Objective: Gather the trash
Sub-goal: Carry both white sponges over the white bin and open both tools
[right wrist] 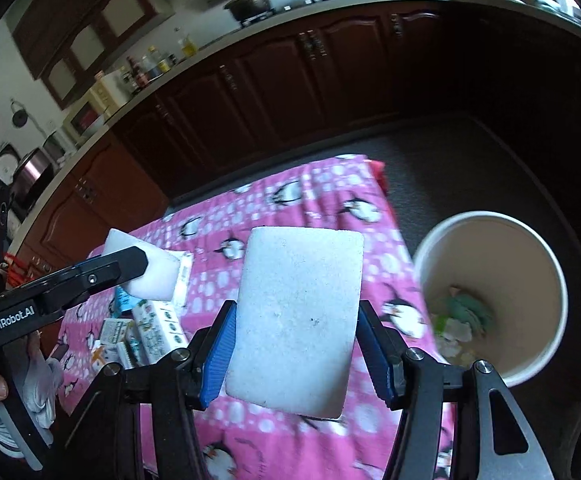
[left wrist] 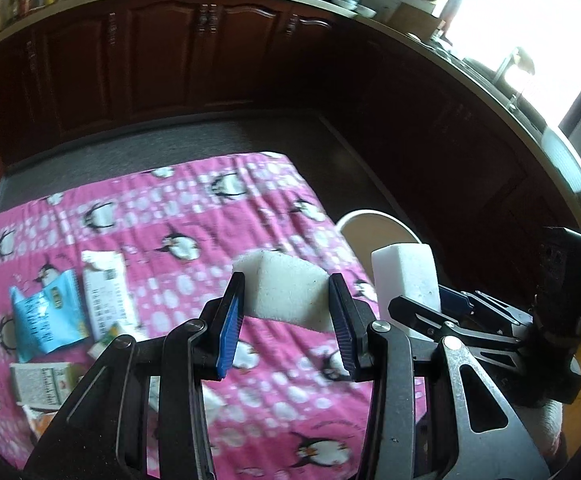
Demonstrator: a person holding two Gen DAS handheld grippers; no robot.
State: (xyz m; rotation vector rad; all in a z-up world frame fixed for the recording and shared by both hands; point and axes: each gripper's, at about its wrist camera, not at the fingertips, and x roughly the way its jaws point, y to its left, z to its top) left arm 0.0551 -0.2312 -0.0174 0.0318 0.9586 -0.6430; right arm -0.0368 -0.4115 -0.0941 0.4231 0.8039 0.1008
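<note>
My left gripper (left wrist: 286, 286) is shut on a white foam block (left wrist: 280, 276), held above the pink penguin tablecloth (left wrist: 194, 216). Just to its right in the left wrist view, my right gripper (left wrist: 422, 308) carries a second white foam slab (left wrist: 404, 276). In the right wrist view, my right gripper (right wrist: 297, 312) clamps that slab (right wrist: 298, 320) between its blue pads. The left gripper (right wrist: 130, 266) with its block (right wrist: 152, 276) shows at the left there. A white bin (right wrist: 538, 264) with scraps inside stands on the floor, to the right of the table.
Loose packets lie on the cloth: a blue packet (left wrist: 46, 320), a white wrapper (left wrist: 106, 296) and small boxes (right wrist: 150, 328). Dark wooden cabinets (left wrist: 162, 60) under a cluttered counter run along the far side. Dark floor (right wrist: 450, 160) lies between table and cabinets.
</note>
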